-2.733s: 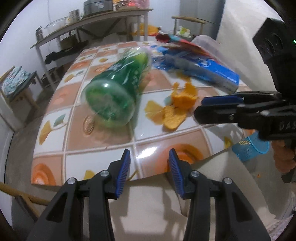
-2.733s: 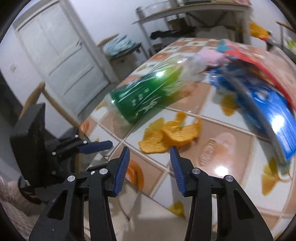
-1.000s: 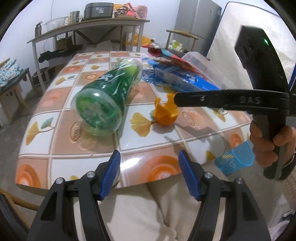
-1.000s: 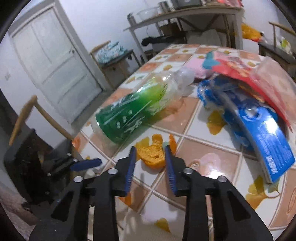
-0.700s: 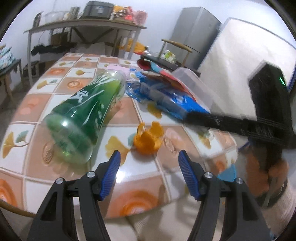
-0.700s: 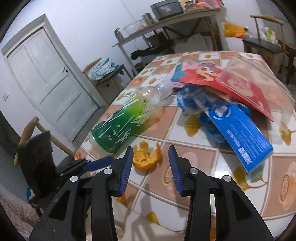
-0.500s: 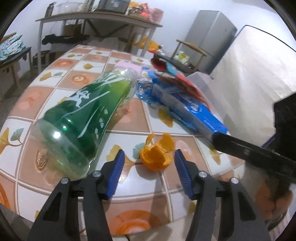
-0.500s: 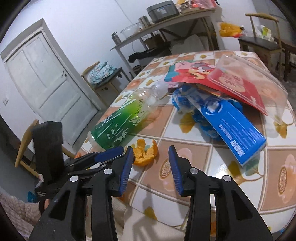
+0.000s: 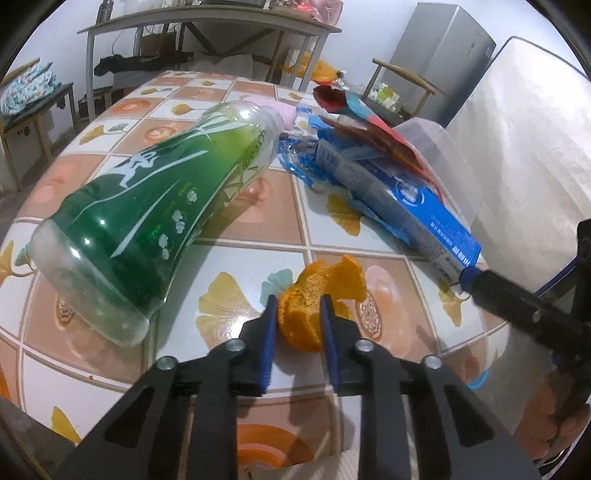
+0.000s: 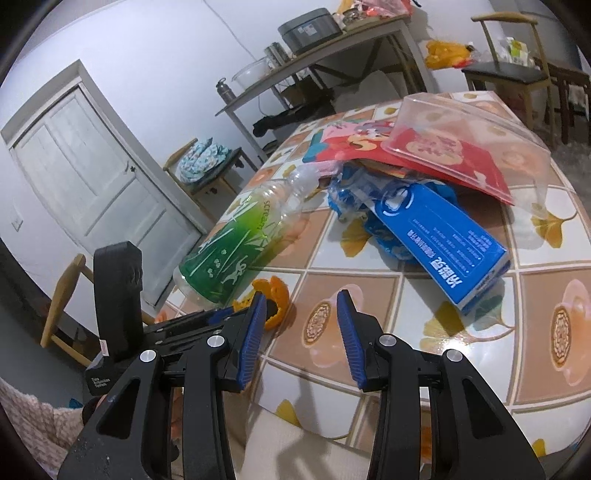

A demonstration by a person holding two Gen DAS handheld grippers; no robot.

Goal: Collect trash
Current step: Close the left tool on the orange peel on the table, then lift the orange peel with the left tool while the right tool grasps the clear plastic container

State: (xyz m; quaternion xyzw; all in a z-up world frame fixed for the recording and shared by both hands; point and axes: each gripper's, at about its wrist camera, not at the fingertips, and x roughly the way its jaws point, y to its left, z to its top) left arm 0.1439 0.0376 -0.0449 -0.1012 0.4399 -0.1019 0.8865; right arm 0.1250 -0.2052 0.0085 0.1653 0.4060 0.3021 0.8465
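- Two grippers in view over a tiled table [image 9: 255, 218] with orange squares and ginkgo-leaf prints.
- Left gripper [image 9: 297, 314]: jaws have just been closing, blue pads now pressed on both sides of the orange peel [image 9: 314, 299]; it grips the peel.
- Peel sits at the near edge of the table, just right of the bottle's base, bottom part between the pads, a curled flap sticking up to the right.
- Green plastic bottle [image 9: 155, 210] lies on its side, clear base toward the near left edge, neck pointing far toward the packaging pile; near the peel, not touching it.
- Blue toothpaste box [image 9: 406, 203] lies diagonally to the far right of the peel, resting on crumpled blue wrapper [image 9: 295, 162].
- Red printed packet [image 10: 406, 155] and a clear plastic lid [image 10: 469, 140] stacked on the far end of that pile.
- Right gripper [image 10: 300, 314]: jaws apart, nothing between the pads, hanging over bare tiles at the near table edge, just right of the peel.
- From the right wrist view the peel shows partly hidden behind the right gripper's left finger, with the left gripper coming in from the left.
- Person's hand [image 9: 543, 432] holds the right gripper's handle at far right of the left wrist view.
- Background: white door [image 10: 92, 184], side table [image 9: 207, 18] with pots, wooden chairs, grey fridge [image 9: 443, 55].
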